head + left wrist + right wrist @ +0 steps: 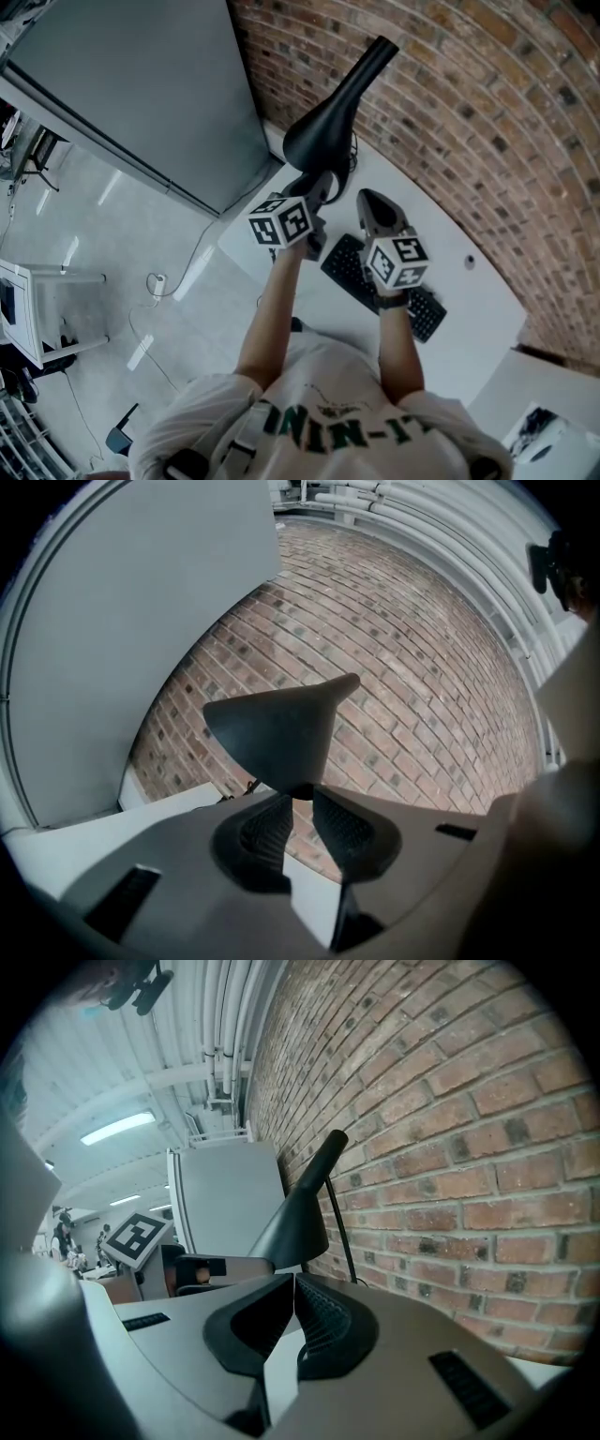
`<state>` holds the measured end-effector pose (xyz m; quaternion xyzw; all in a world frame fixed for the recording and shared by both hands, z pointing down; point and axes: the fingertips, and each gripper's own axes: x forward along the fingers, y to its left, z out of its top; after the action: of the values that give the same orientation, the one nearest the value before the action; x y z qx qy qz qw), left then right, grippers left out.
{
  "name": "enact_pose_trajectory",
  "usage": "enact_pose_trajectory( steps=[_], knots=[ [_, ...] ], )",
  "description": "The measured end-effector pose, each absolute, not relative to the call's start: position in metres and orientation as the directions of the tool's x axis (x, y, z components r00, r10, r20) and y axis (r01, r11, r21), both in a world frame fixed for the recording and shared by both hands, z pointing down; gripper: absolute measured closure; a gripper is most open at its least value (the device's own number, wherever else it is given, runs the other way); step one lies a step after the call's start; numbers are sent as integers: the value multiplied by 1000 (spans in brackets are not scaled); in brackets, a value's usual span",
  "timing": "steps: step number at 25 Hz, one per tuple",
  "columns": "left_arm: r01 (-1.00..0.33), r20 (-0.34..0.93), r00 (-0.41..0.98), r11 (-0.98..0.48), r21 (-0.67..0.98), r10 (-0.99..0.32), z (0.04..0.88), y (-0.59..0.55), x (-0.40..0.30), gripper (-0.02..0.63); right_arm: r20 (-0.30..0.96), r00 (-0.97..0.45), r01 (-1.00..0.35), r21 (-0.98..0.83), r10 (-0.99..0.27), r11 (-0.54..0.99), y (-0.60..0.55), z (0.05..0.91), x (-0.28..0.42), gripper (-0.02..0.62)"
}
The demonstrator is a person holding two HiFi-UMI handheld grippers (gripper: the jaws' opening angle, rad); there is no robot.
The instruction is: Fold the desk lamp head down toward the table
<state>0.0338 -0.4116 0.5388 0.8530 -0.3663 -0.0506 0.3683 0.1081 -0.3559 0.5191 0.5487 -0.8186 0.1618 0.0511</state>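
Note:
The black cone-shaped lamp head [330, 117] leans up toward the brick wall, its wide mouth facing down at the white table [473, 314]. My left gripper [322, 185] reaches up to the lower rim of the shade. In the left gripper view the lamp head [277, 735] fills the middle, and my left gripper [301, 799] is shut on its rim, pinching the edge between the jaw tips. My right gripper [371, 199] hovers beside it over the keyboard, shut with nothing in it. The right gripper view shows my right gripper [294, 1282] with tips together, and the lamp head [295, 1227] and thin stem [339, 1232] ahead.
A black keyboard [427, 315] lies on the table under my right forearm. The brick wall [487, 112] runs close behind the lamp. A tall grey panel [141, 84] stands at the table's left end. Floor, a cable and a white stand lie to the left.

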Motion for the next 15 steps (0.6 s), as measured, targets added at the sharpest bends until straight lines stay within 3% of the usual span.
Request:
enact_pose_trajectory(
  steps=[15],
  knots=[
    [-525, 168, 757, -435, 732, -631, 558, -423, 51, 541, 278, -362, -926, -215, -890, 310, -360, 525, 122, 589]
  ],
)
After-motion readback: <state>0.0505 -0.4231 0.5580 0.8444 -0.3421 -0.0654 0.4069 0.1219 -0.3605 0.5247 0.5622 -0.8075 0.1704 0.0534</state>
